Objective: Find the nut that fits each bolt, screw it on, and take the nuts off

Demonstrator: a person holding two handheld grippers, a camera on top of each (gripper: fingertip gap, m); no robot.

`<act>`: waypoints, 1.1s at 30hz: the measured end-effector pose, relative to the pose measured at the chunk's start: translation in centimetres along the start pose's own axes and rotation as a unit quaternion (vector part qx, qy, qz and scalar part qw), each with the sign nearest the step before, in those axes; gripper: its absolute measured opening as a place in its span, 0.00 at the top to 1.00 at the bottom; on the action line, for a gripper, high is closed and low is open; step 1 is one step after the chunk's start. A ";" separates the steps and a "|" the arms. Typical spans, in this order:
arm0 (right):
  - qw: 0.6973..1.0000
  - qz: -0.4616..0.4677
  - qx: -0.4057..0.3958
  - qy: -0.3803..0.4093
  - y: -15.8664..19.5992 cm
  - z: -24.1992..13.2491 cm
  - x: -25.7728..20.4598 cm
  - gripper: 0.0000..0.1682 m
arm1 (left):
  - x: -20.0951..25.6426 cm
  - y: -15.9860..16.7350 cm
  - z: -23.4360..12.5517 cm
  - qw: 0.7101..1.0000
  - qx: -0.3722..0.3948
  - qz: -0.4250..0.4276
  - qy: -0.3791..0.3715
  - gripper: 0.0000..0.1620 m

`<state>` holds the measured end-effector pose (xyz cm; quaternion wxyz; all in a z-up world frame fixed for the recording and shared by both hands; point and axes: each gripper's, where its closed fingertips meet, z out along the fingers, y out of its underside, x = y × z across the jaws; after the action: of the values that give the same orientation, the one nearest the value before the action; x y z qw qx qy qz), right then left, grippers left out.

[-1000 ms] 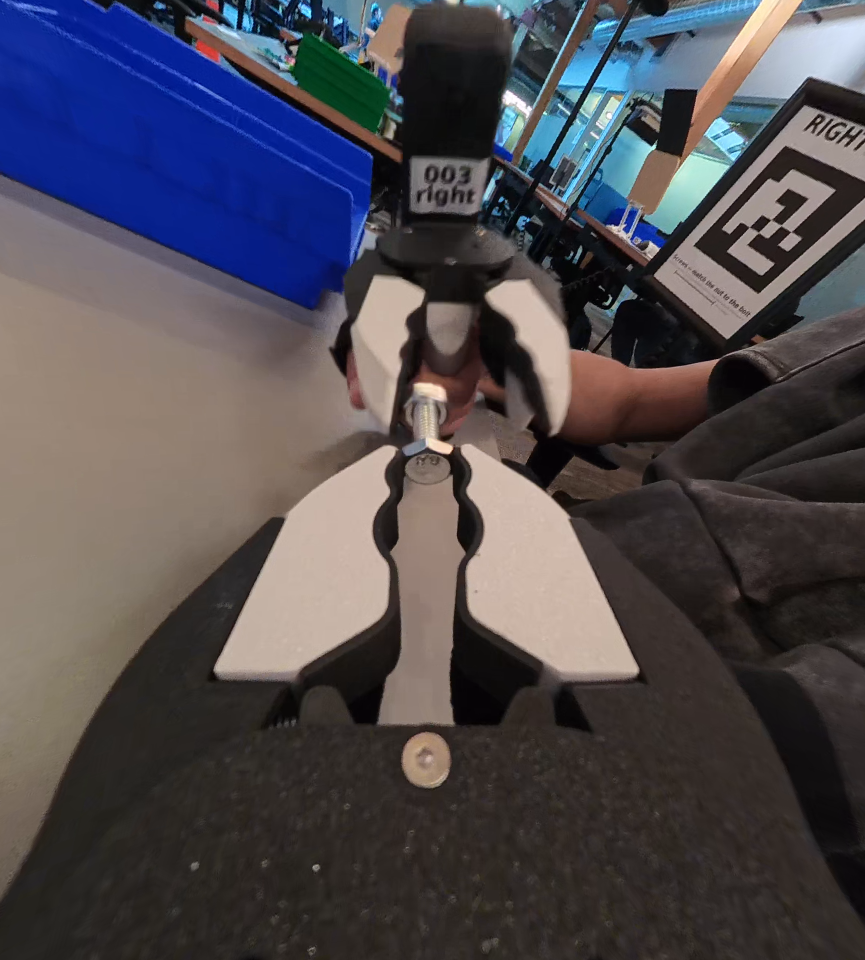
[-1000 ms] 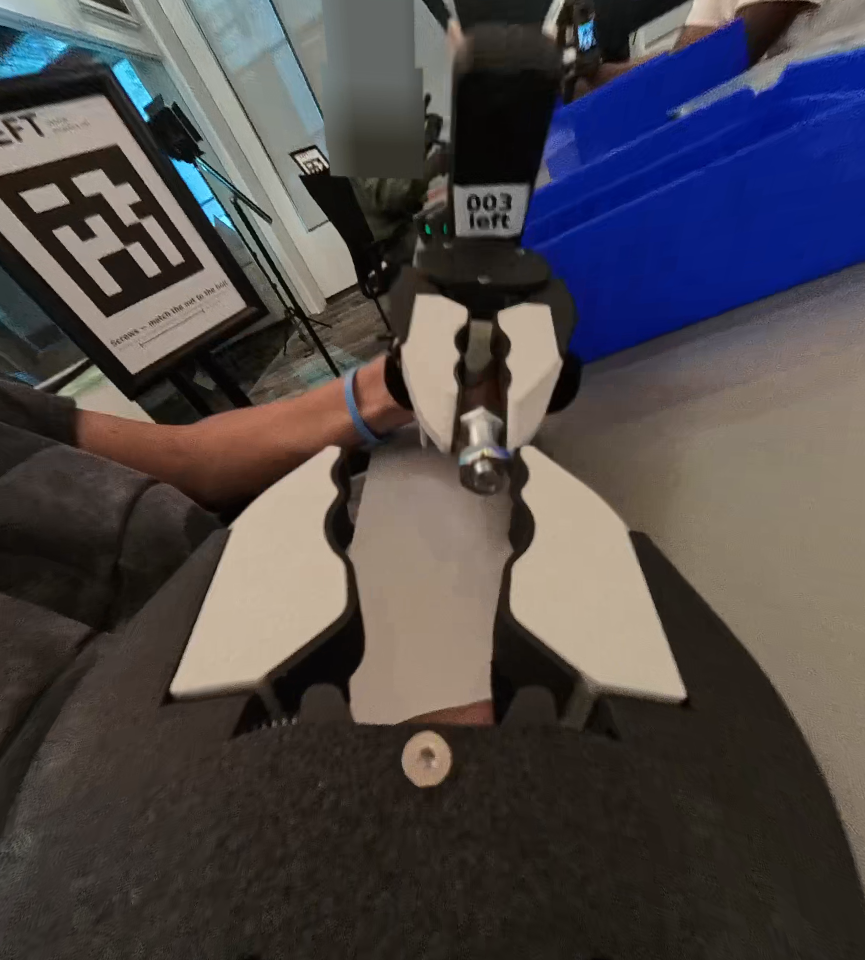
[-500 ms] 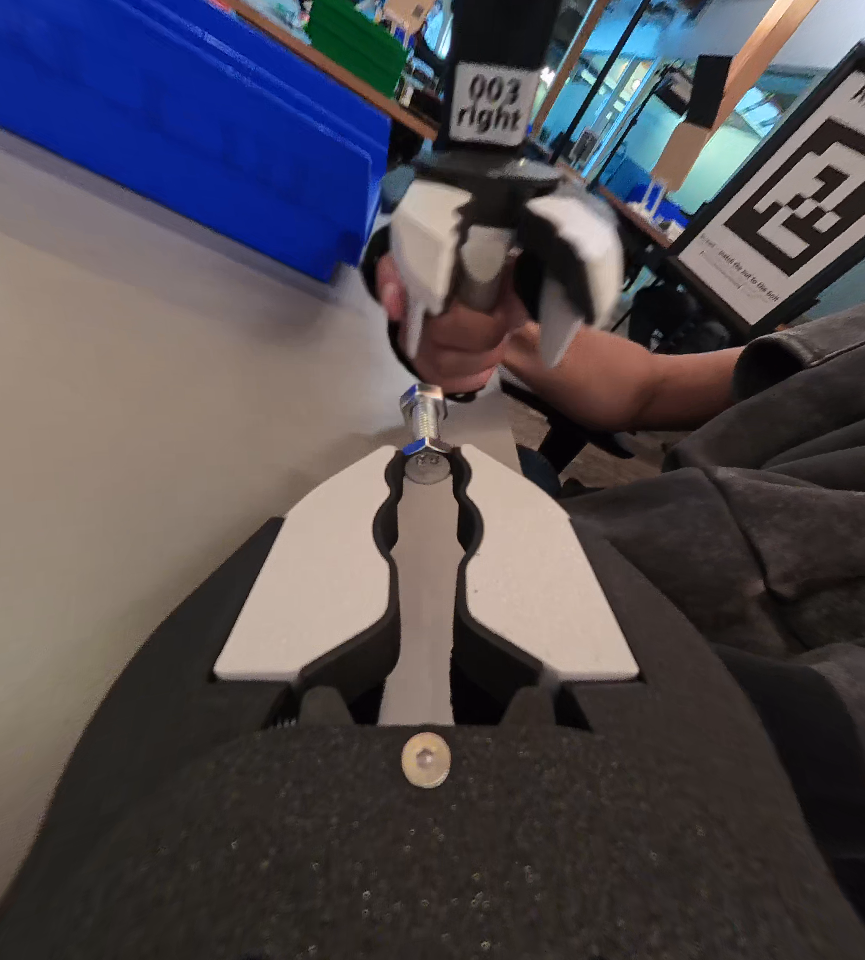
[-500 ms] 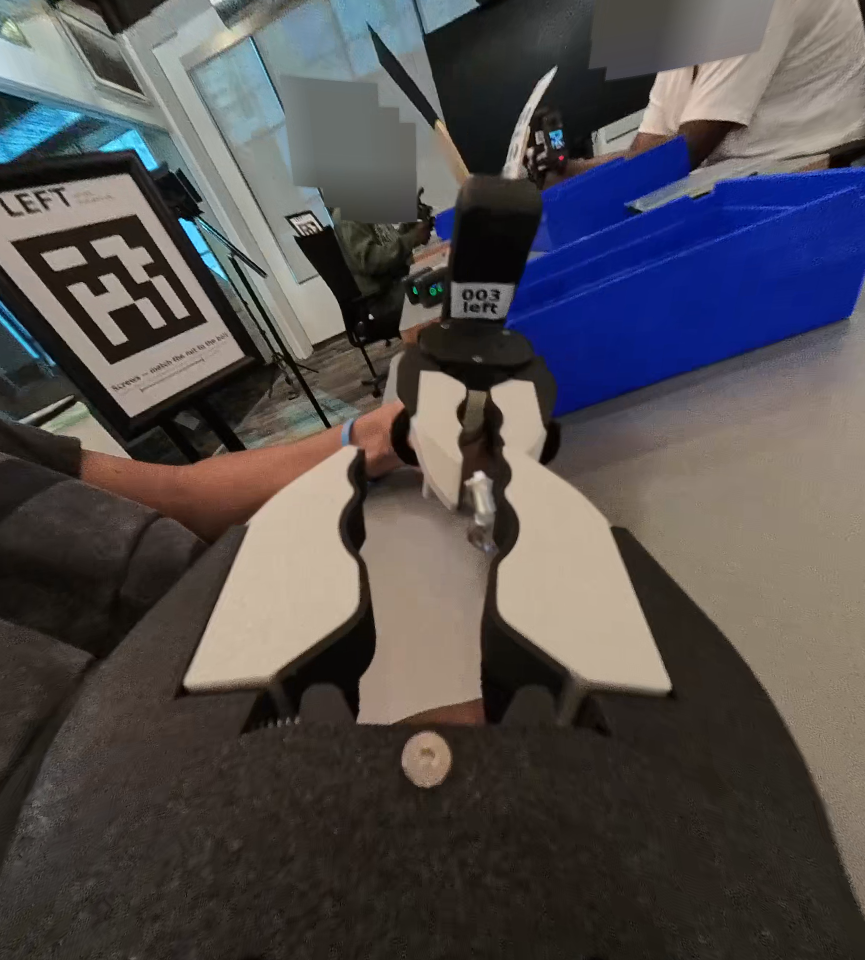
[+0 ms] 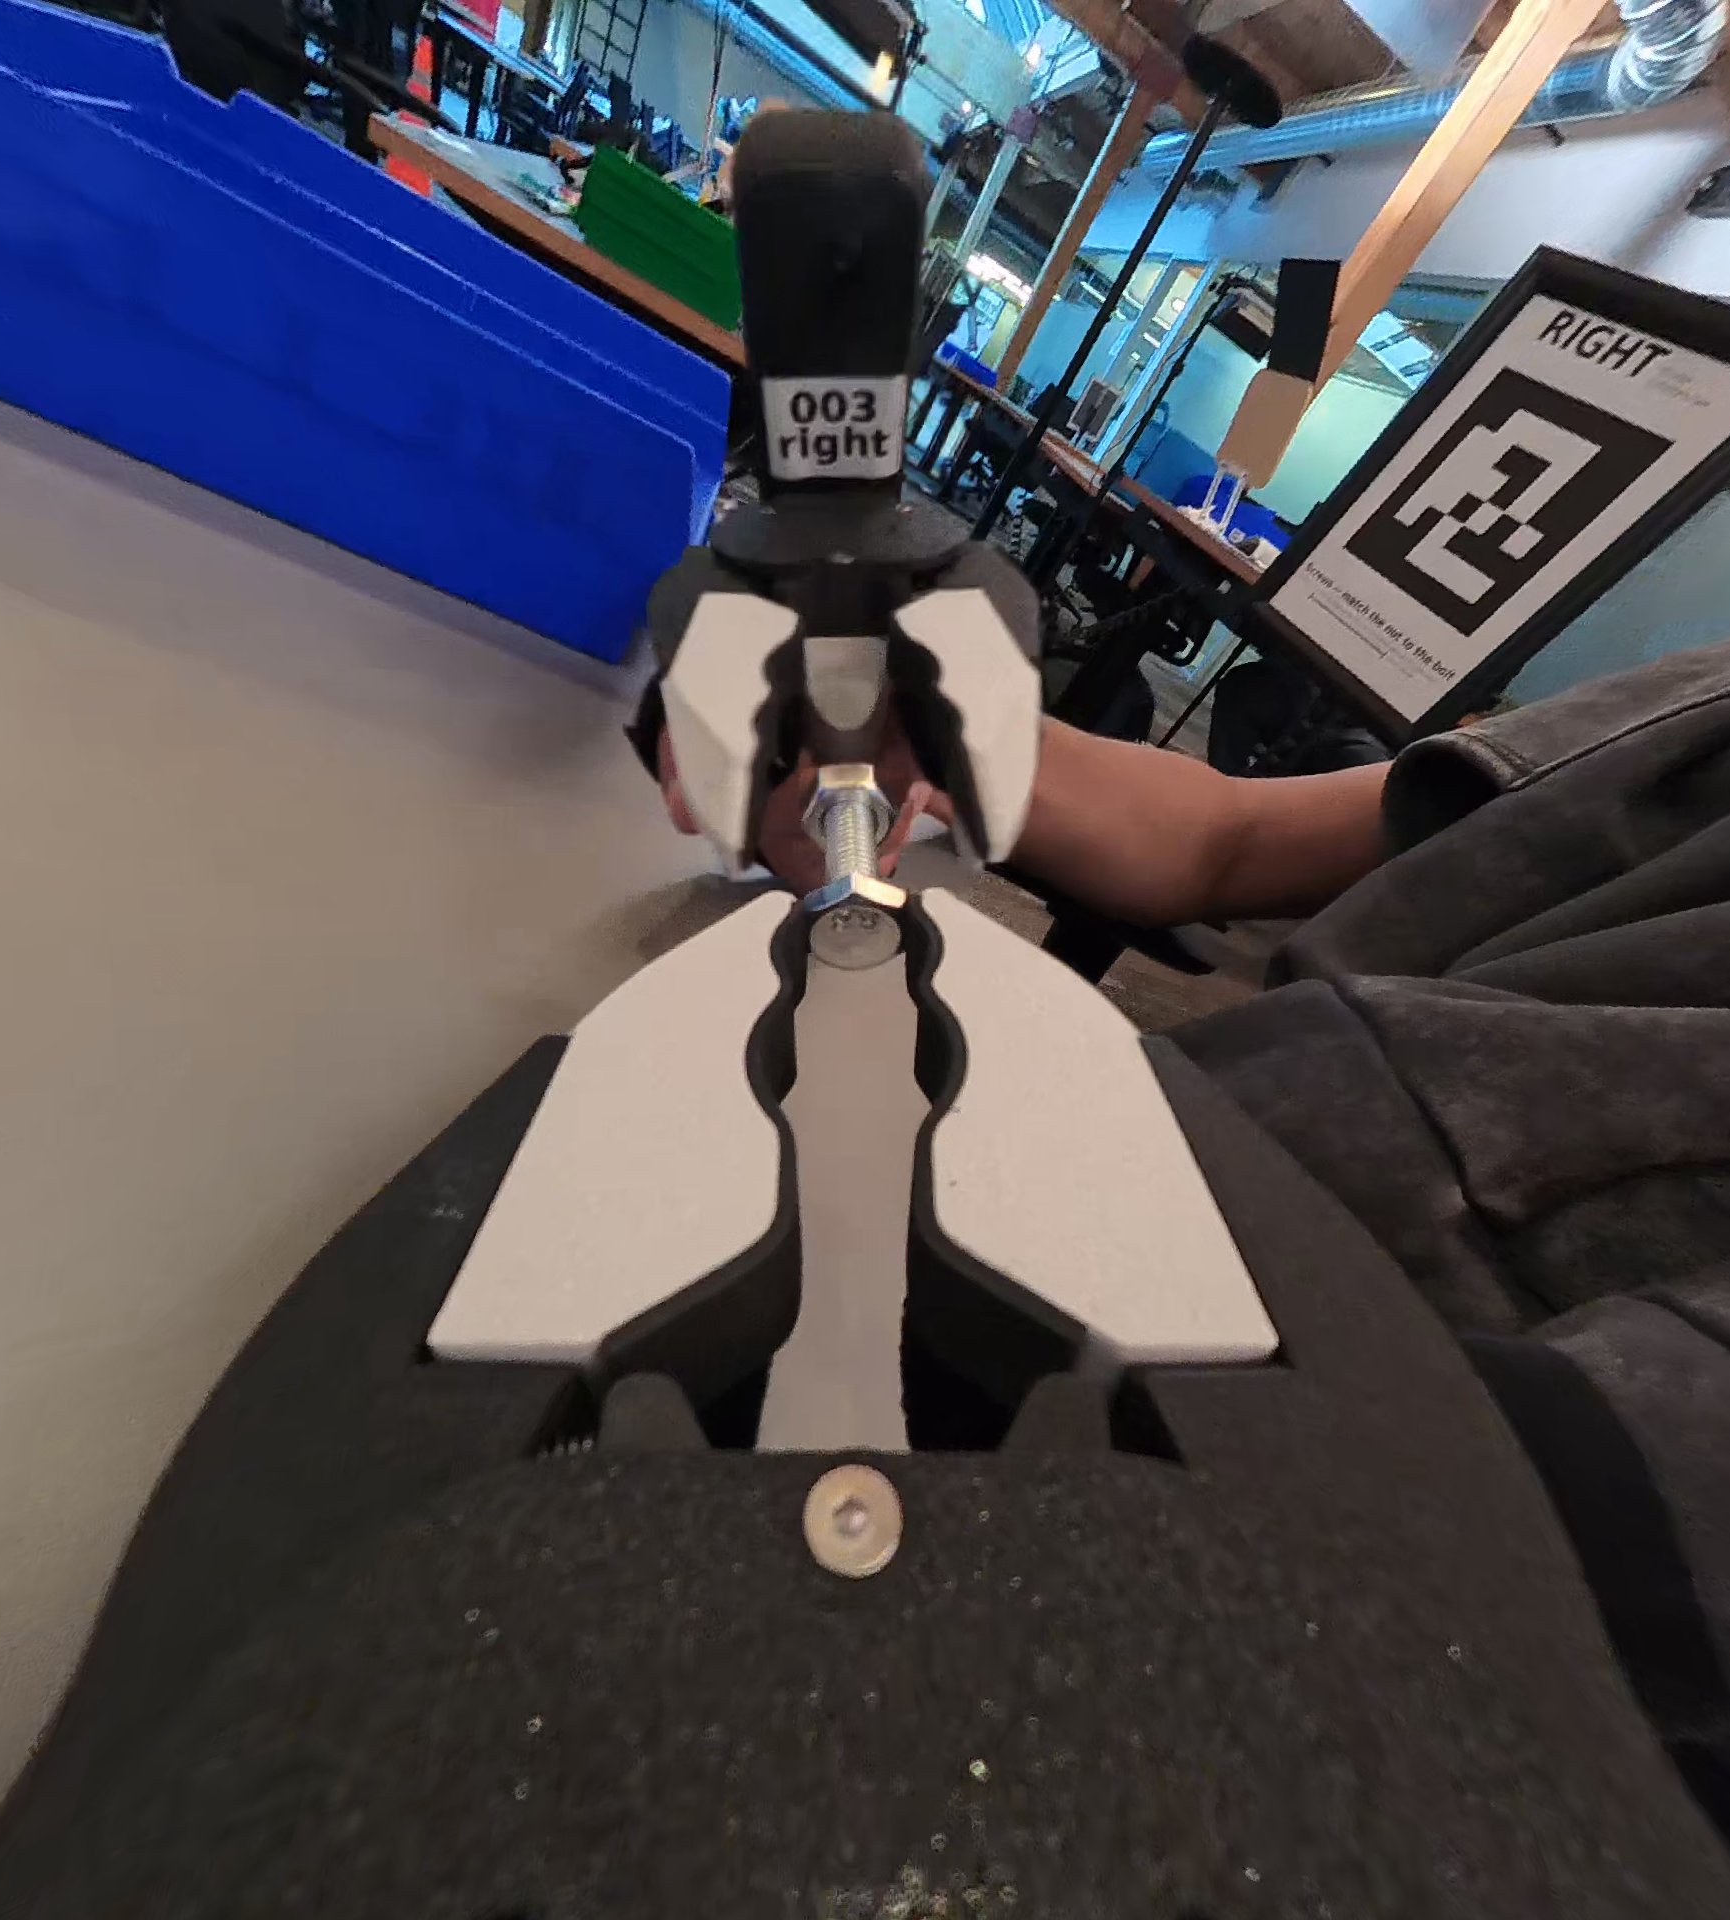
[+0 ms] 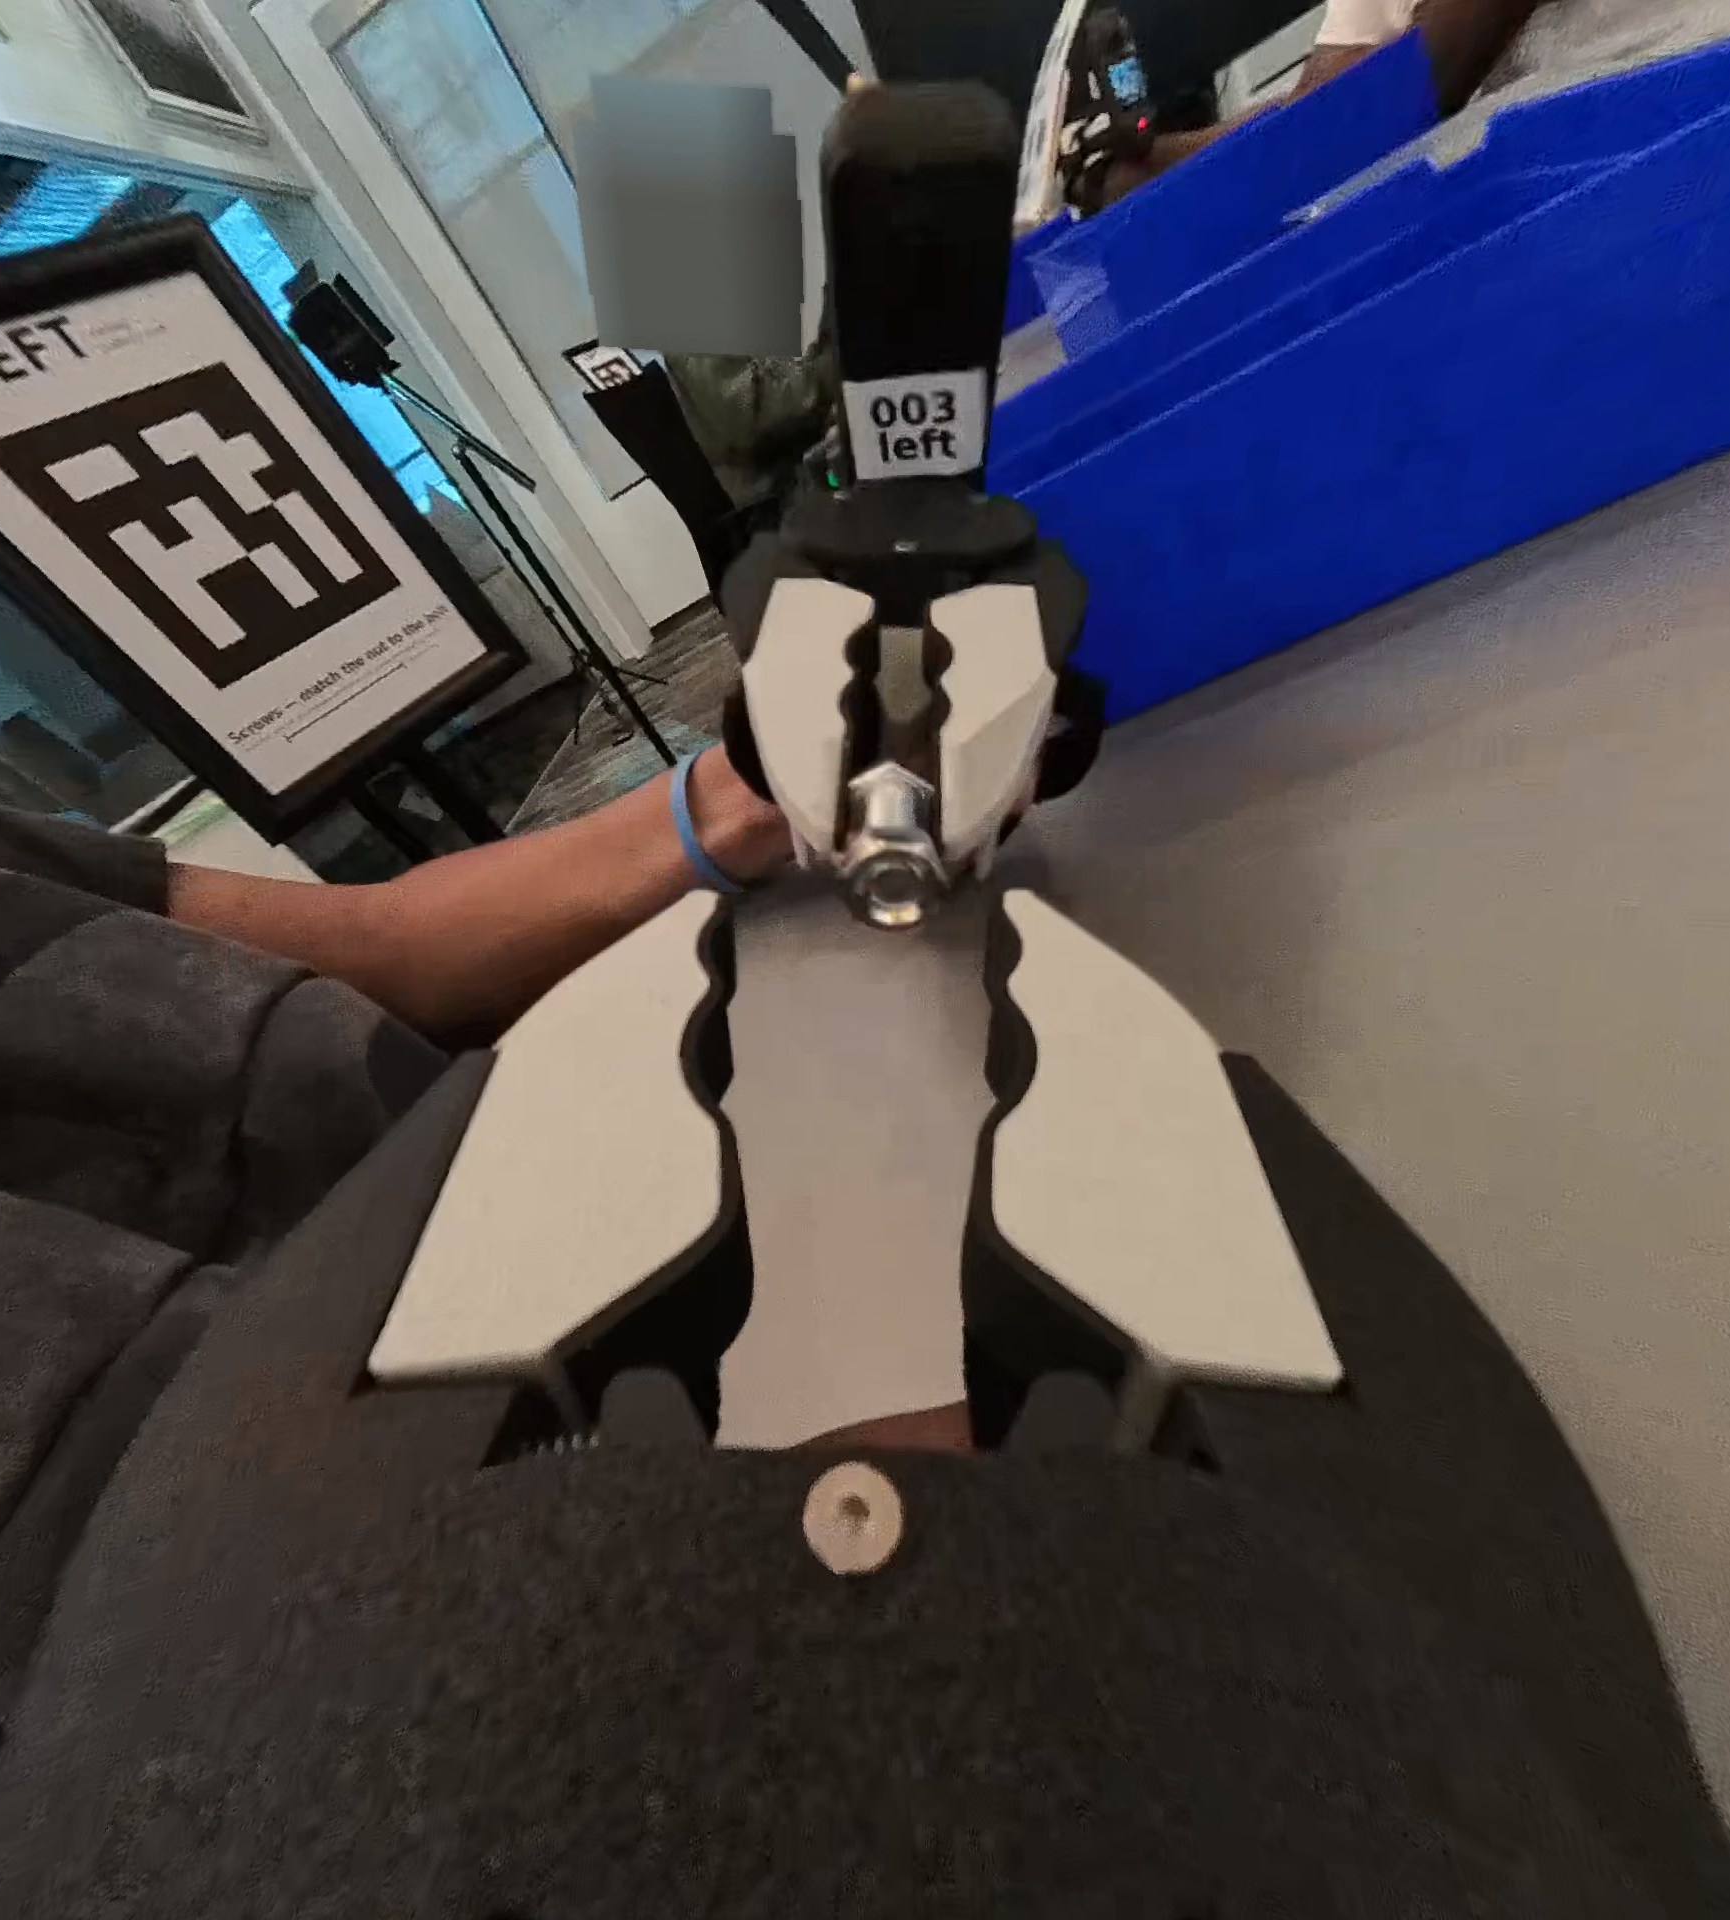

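left claw (image 5: 856, 914) is pinched tight on the hex head of a shiny threaded steel bolt (image 5: 848, 831), which pokes straight out ahead with a hex nut (image 5: 845, 790) near its far end. right claw (image 6: 861, 935) sits spread apart around that nut, above the smooth grey tabletop (image 6: 1463, 883).

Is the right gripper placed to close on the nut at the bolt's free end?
Probably yes. The right gripper is open and faces the left gripper, which holds the bolt by its head. The nut sits between its fingers with nothing between.
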<state>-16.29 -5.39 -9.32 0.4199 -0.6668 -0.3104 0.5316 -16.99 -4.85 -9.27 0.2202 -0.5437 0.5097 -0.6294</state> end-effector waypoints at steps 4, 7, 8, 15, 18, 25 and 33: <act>0.998 -0.024 0.062 -0.017 -3.3 -0.3 -1.7 0.73 | -1.3 1.2 0.0 0.999 -0.028 -0.009 -0.031 0.89; 0.999 -0.008 0.035 0.018 -2.2 -0.8 0.2 0.74 | -0.6 0.5 0.1 1.000 -0.011 -0.009 -0.009 0.89; 1.000 0.002 0.009 0.029 -0.9 -0.6 1.0 0.74 | -0.3 0.2 0.0 1.000 -0.003 -0.005 -0.003 0.89; 0.999 -0.023 0.046 0.001 -2.7 -0.2 -0.8 0.75 | -1.1 0.7 -0.2 1.000 -0.016 -0.009 -0.024 0.89; 1.000 -0.007 0.014 0.022 -1.0 -0.6 0.6 0.76 | -0.7 0.4 -0.2 1.000 -0.008 -0.010 -0.012 0.89; 0.997 -0.022 0.069 -0.007 -3.5 -0.8 -1.1 0.77 | -1.3 0.9 -0.3 0.999 -0.021 -0.013 -0.028 0.89; 0.992 0.121 -0.013 -0.027 0.9 0.1 0.8 0.75 | -0.9 0.5 -0.4 1.000 -0.010 -0.007 -0.020 0.89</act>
<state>-16.19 -5.07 -10.48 0.3351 -0.6901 -0.2456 0.5926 -17.19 -4.17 -10.06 0.2203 -0.5617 0.5073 -0.6153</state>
